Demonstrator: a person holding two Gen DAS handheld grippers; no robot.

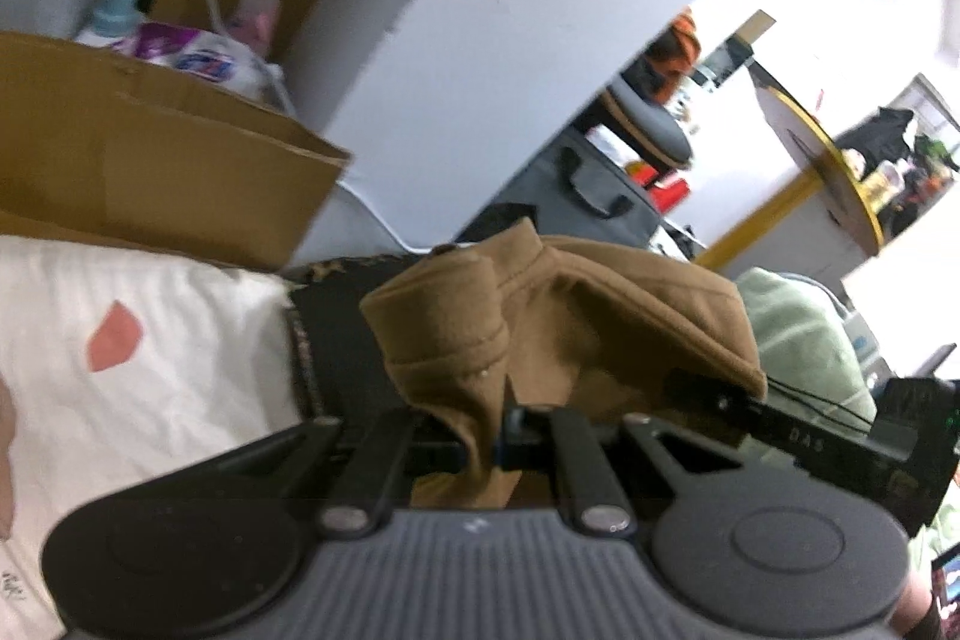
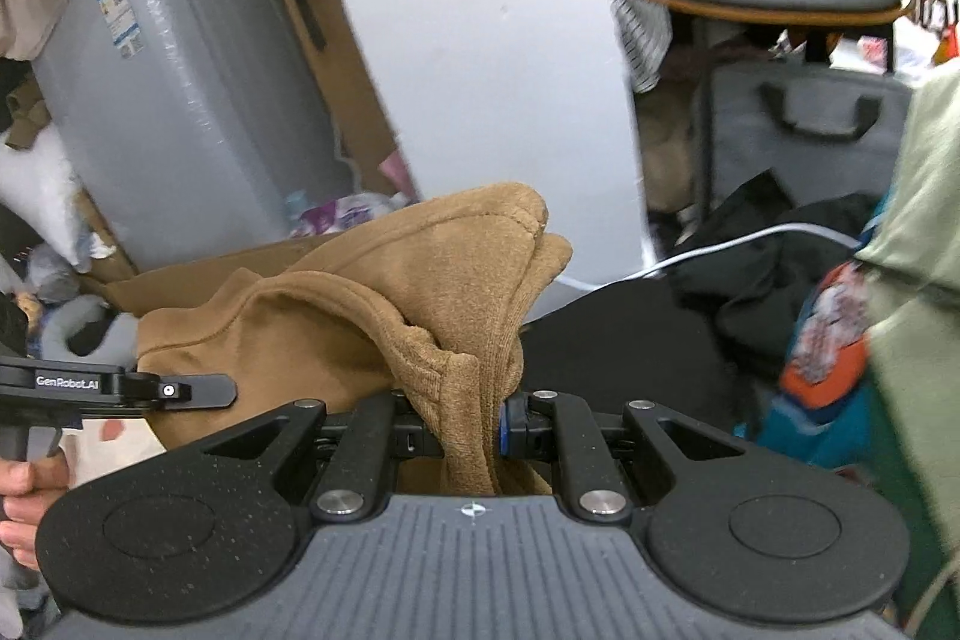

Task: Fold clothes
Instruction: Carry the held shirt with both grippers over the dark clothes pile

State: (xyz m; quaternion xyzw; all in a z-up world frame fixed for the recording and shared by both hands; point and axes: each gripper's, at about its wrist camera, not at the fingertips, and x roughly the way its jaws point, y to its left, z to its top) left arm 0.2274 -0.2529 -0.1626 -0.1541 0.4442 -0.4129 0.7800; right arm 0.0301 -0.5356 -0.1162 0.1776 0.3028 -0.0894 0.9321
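1. Presently, a brown garment point(image 1: 540, 316) is held up between both grippers, bunched and raised off the surfaces below rather than laid flat.

2. The left gripper point(image 1: 480, 445) is seen clamped on a fold of the brown cloth; the jaws are drawn nearly together, with only the thickness of fabric between them.

3. The right gripper point(image 2: 474, 430) is likewise closed tight on a ribbed edge of the same garment point(image 2: 372, 304), which may be a hem or cuff; which one cannot be told.

4. From each set of jaws the cloth rises up and forward, then drapes across toward the other gripper. The long axis of the held span is therefore judged to run side to side, from one gripper to the other, with slack sagging between.

5. In the right wrist view the left gripper's body point(image 2: 114, 388) is seen just beside the cloth at the left edge, so the two grips are near each other and neither hand is clearly nearer to the bulk.

6. Below and to the left, a white sheet point(image 1: 120, 340) is visible, with a black cloth point(image 1: 336, 340) beside it and a cardboard box point(image 1: 150, 154) behind.

7. The coming move is judged to turn on that slack: the grips would need to be drawn apart along the side-to-side axis before the garment can be laid down flat for folding.
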